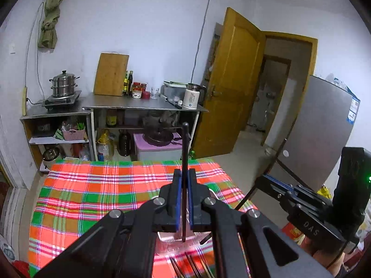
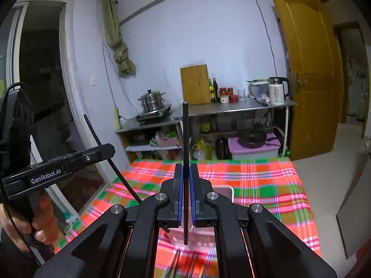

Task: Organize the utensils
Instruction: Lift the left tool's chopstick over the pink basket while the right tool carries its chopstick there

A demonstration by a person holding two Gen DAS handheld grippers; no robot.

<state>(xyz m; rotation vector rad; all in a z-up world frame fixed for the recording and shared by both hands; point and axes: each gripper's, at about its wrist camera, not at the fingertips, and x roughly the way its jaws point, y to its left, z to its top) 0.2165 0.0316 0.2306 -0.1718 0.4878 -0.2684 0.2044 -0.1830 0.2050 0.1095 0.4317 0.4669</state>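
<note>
Above the plaid cloth (image 1: 92,197), "GenRobot.AI" left gripper (image 1: 184,199) and right gripper (image 2: 185,197), jaws each clenched on a chopstick (image 1: 184,153)

Your left gripper (image 1: 184,199) and right gripper (image 2: 185,197) are matt black plastic with shiny metal pivot bolts. Each pinches a matt black chopstick (image 1: 184,162). Under them lies a woven plaid cloth (image 1: 92,197); a translucent pink plastic holder (image 2: 222,192) sits on it.
</note>
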